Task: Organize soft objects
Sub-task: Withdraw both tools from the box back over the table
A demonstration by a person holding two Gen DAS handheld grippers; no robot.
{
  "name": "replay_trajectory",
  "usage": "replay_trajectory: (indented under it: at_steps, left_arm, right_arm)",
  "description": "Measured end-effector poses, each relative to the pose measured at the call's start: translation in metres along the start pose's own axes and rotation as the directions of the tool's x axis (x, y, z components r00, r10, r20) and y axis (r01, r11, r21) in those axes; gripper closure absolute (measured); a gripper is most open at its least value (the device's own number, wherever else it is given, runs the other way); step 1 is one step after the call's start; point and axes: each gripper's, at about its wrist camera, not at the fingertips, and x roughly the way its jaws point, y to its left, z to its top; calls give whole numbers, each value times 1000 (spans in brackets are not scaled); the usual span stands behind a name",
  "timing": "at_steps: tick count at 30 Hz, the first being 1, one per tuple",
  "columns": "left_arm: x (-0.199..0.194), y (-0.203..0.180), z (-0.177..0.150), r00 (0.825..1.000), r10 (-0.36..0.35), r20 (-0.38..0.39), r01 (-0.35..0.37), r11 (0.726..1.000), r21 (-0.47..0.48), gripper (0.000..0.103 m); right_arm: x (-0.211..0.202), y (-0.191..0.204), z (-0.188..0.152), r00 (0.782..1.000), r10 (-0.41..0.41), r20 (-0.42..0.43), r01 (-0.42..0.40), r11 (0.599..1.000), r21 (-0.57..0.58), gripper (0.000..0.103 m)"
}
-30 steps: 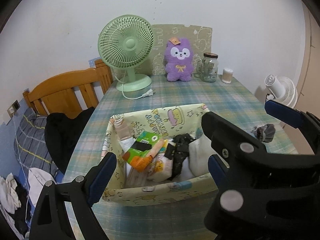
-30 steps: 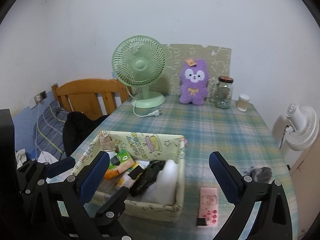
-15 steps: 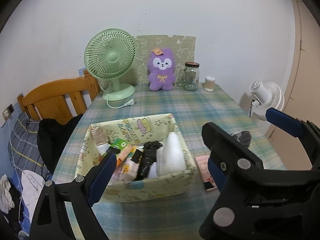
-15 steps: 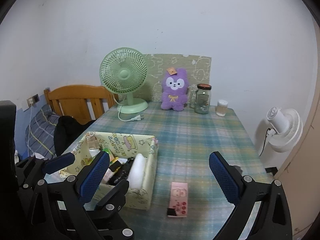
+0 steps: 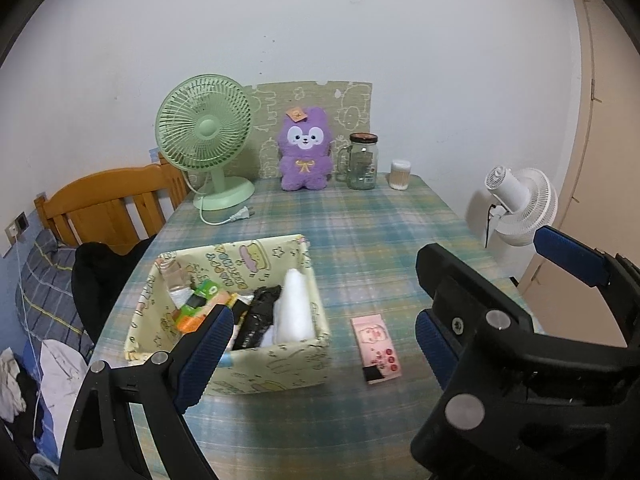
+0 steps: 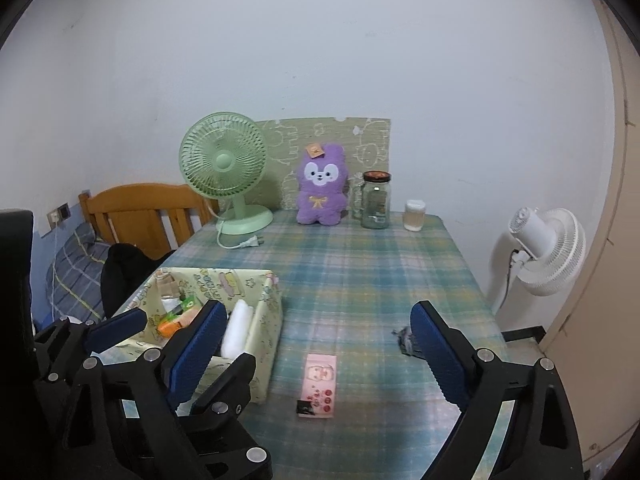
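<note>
The jaws of the right gripper are set wide and are closing, with nothing gripped between them. The jaws of the left gripper are also held wide and empty. A pink packet is laid flat on the plaid table, just right of the patterned fabric box. A white soft roll and a black bundle are stored inside the box. A small grey item, possibly a cloth, is seen near the right edge.

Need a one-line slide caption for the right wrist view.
Right tool, empty, closing above pink packet on plaid tablecloth, beside filled storage box.
</note>
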Motion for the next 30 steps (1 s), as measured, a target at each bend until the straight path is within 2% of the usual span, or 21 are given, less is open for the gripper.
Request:
replay_trajectory:
  at_steps: [15, 30]
  left_arm:
    - [12, -35, -12, 1000, -9, -12, 9, 1000, 6, 9]
    - [59, -60, -40, 997, -6, -83, 7, 1000, 13, 16]
  right_arm:
    - [-2, -38, -21, 999, -38, -25, 40, 997, 62, 8]
    - [41, -69, -61, 991, -25, -131, 40, 993, 113, 8]
